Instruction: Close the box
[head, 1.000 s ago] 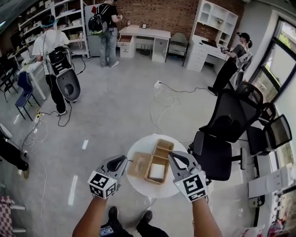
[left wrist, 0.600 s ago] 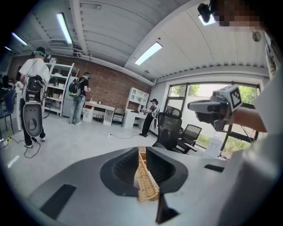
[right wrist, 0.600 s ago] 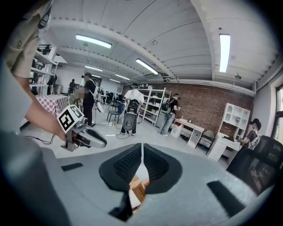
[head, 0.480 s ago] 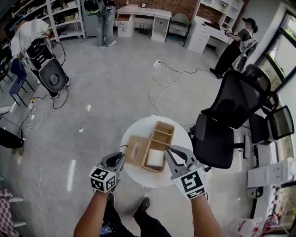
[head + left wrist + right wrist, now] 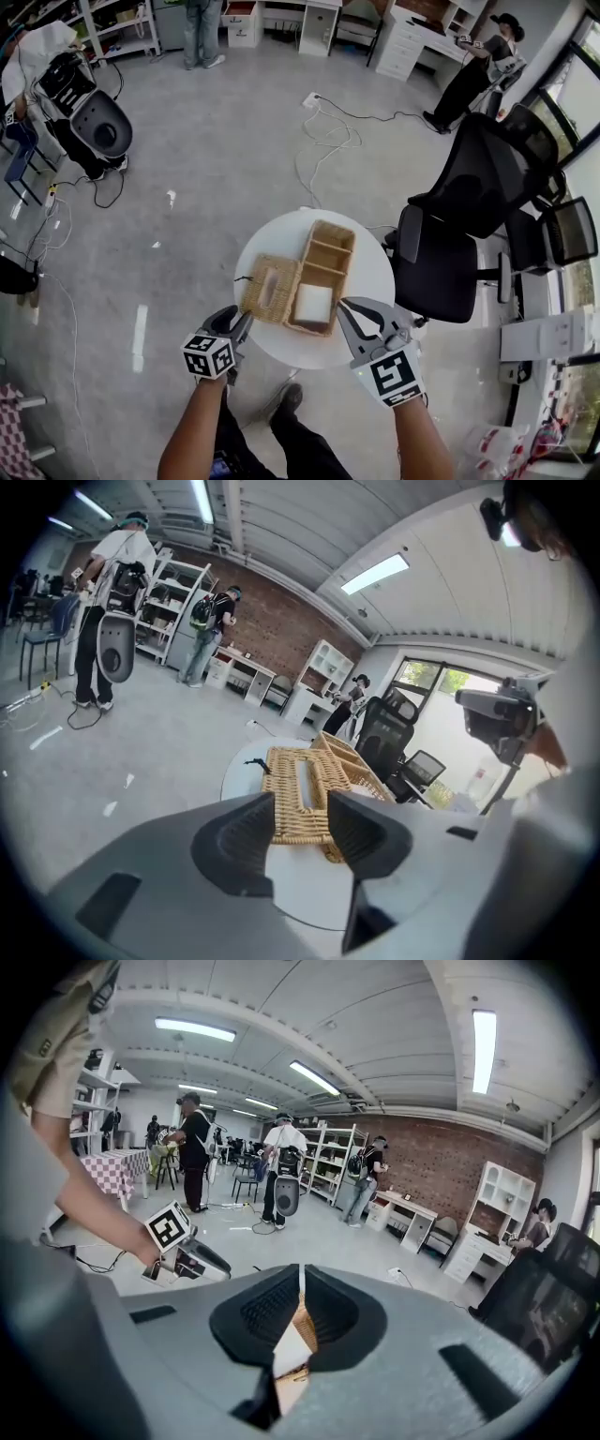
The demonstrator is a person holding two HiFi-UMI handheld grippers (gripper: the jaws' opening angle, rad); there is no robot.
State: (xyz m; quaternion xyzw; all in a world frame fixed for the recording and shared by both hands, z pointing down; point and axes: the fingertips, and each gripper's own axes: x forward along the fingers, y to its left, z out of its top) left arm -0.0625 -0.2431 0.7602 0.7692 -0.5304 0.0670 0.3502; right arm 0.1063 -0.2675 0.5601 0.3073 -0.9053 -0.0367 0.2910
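Lid (image 5: 269,287) lies just ahead of your left gripper (image 5: 242,323), long axis running away, beside open box (image 5: 328,247). Left jaws just opening, part-wide, empty; right gripper (image 5: 347,309) pinched together, empty.

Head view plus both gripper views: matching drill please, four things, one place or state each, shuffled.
1 left tongs
2 right tongs
3 wicker lid
4 office chair

A black, beside the round table
B jaws apart
C flat on the table, left of the wicker box in the head view
D jaws together

Pairs: 1-B, 2-D, 3-C, 4-A. The left tongs have just been opening; nothing is clamped between them.
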